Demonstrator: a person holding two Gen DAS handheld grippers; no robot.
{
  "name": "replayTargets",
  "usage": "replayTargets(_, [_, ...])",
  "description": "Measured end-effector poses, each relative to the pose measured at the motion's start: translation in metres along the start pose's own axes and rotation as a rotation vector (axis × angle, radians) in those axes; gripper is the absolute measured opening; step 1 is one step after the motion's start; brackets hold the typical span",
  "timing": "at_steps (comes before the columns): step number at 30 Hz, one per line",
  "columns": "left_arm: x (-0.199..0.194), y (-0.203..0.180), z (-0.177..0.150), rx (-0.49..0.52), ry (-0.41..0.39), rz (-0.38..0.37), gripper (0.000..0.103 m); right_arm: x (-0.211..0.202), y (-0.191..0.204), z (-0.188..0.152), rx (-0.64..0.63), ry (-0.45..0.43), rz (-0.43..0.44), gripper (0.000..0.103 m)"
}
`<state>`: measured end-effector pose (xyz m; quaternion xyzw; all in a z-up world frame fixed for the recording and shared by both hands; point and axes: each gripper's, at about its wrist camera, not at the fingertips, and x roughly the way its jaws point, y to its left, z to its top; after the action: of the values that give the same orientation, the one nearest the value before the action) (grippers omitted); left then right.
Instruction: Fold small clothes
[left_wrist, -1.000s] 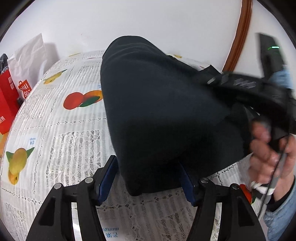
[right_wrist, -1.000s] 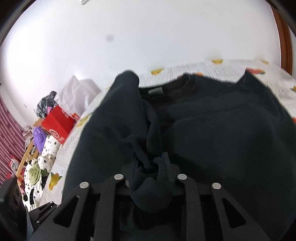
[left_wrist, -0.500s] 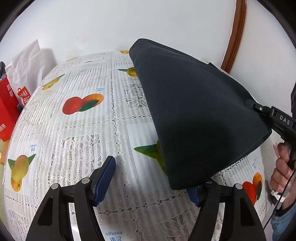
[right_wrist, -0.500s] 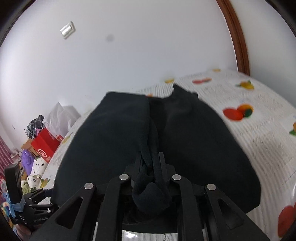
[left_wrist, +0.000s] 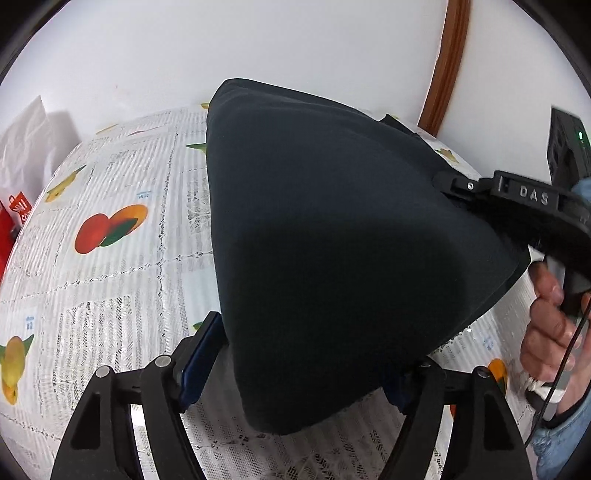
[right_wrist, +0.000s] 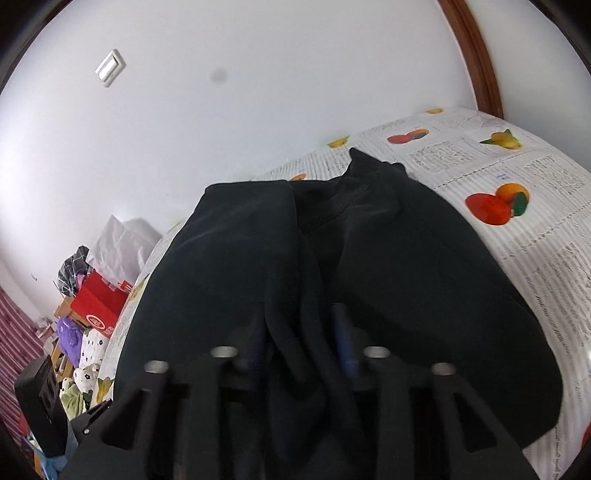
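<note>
My left gripper (left_wrist: 299, 363) was wide open, with a corner of the dark sweater (left_wrist: 332, 229) hanging between its fingers, not pinched. My right gripper (right_wrist: 301, 339) was squeezed tight on a bunch of the same sweater (right_wrist: 406, 280). The sweater sat partly lifted above the table (left_wrist: 110, 280) with the fruit-print cloth.

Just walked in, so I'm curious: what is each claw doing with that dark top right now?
Left claw: wide open, the black sweatshirt draped between its fingers.
Right claw: shut on a bunched fold of the black sweatshirt.
</note>
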<state>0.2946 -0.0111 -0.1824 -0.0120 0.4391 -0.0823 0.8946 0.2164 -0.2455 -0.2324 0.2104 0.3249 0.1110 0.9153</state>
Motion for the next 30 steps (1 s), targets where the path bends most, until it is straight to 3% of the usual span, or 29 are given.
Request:
replayTargets(3, [0.004,0.000,0.004,-0.002,0.008,0.023,0.076,-0.001,0.012,0.009,-0.058,-0.008,0.000,0.010])
replayTargets(7, [0.008,0.006,0.007,-0.014,0.012,0.032,0.076,-0.041,0.003,0.020,-0.076,-0.173,0.065,0.009])
replayTargets(9, [0.009,0.009,0.009,-0.015,0.019,0.032,0.076,-0.054,-0.014,0.019,-0.029,-0.204,0.022,0.009])
replayTargets(12, [0.011,0.010,0.011,-0.010,0.021,0.037,0.077,-0.049,-0.042,0.014,0.015,-0.156,-0.034,0.009])
replayTargets(15, [0.012,0.009,0.011,-0.003,0.000,0.032,0.077,-0.037,-0.060,0.008,0.070,-0.079,-0.003,0.013])
replayTargets(20, [-0.008,0.003,0.002,0.004,-0.061,-0.030,0.074,-0.041,-0.056,0.002,0.076,-0.052,0.029,0.035])
replayTargets(27, [0.010,-0.029,0.013,0.060,-0.022,-0.009,0.075,-0.034,-0.049,-0.001,0.052,-0.041,-0.005,0.034])
replayTargets(30, [0.017,-0.033,0.012,0.069,-0.006,0.036,0.078,-0.030,-0.047,0.004,0.049,-0.038,-0.006,0.021])
